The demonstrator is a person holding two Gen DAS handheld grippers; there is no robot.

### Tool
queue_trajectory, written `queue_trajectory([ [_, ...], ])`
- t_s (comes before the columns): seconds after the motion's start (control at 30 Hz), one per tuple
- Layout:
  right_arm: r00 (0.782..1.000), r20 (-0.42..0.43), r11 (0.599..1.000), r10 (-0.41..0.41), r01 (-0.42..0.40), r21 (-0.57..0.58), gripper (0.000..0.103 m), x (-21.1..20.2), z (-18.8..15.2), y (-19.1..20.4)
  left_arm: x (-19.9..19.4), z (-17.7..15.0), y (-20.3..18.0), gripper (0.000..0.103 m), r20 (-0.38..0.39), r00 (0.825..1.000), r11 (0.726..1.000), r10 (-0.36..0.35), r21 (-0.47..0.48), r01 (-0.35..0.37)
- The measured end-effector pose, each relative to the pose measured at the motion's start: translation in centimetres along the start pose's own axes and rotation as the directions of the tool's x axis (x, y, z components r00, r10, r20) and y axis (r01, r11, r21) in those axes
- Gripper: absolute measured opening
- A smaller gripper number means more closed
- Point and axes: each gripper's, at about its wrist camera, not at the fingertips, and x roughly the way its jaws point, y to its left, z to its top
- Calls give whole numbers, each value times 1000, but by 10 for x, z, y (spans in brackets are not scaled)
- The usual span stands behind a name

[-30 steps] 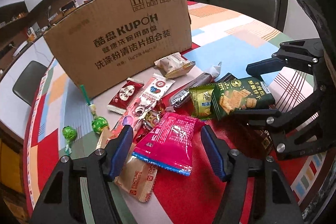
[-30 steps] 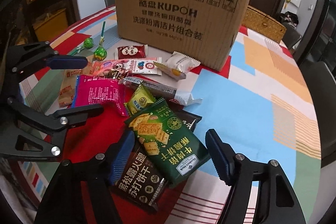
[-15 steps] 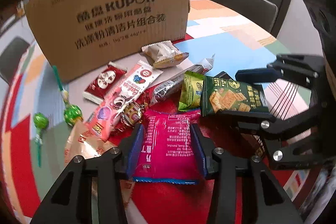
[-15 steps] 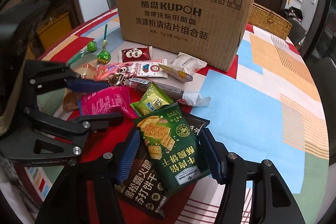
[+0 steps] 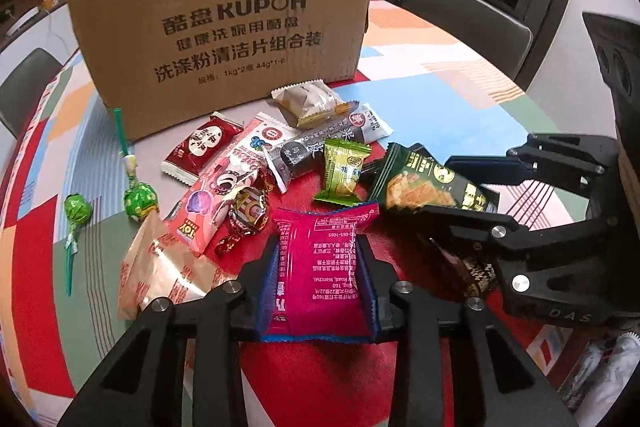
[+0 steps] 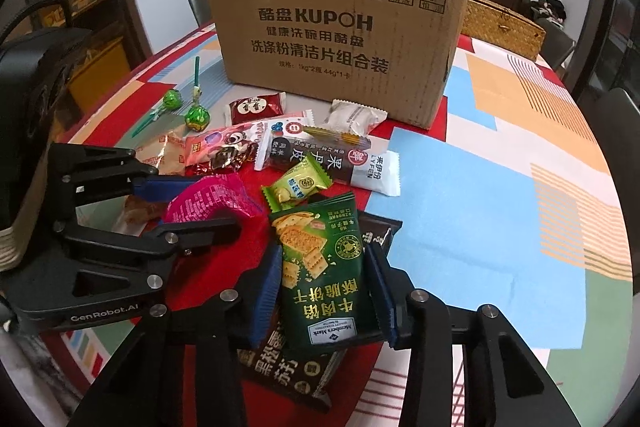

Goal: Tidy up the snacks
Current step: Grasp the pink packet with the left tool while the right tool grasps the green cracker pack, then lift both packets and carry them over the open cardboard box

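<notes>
Two handheld grippers work a pile of snacks on a colourful table (image 6: 500, 195). The left gripper (image 5: 322, 283) has its jaws pinching a pink packet (image 5: 326, 267) by its sides, while the right gripper (image 6: 324, 291) has its jaws pinching a green cracker packet (image 6: 320, 267) that lies over a dark packet (image 6: 288, 371). Behind the scattered sweets stands a cardboard box (image 6: 340, 39).

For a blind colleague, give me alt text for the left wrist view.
The left gripper clamps a pink snack packet on a colourful tablecloth. Other snacks and two green lollipops lie before a cardboard box; the right gripper holds a green cracker packet.
</notes>
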Motion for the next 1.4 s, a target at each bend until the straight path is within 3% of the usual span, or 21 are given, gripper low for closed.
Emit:
queue_trajectory([
  [0.13,1000,13,1000,1,-1,22,33,-8,-3,1,-13,-1,-1,35,30,999,1000,13,-15,-12],
  [0.3,1000,21,1000,-4,4,26,30,-12,-4,5,-20,-4,1,35,40,999,999,22,-35,-21],
  [0.37,1000,9,999,21,-21,40,34,-10,-4,5,-23,-7,1,35,43,999,999,27,-44,-25],
  [0.43,1000,2,998,28,-28,53,55,-8,-5,5,-26,-9,1,35,46,998,998,38,-51,-35],
  [0.5,1000,10,999,-3,3,35,58,-9,-5,9,-30,-13,4,35,46,998,997,45,-67,-42],
  [0.77,994,-4,990,-111,110,-87,58,4,-5,33,-34,-23,14,35,47,997,992,54,-115,-48],
  [0.87,992,-9,988,-129,128,-84,56,6,-7,32,-36,-24,14,35,56,997,992,59,-114,-53],
  [0.93,989,-5,985,-149,148,-85,46,5,-8,32,-37,-24,13,35,61,997,992,56,-115,-49],
  [1.1,992,-2,991,-126,126,-37,44,-3,-6,25,-47,-20,11,35,90,994,992,68,-109,-58],
  [1.4,983,118,990,-140,143,-19,44,-37,17,26,-71,4,15,35,179,979,990,101,-111,-82],
])
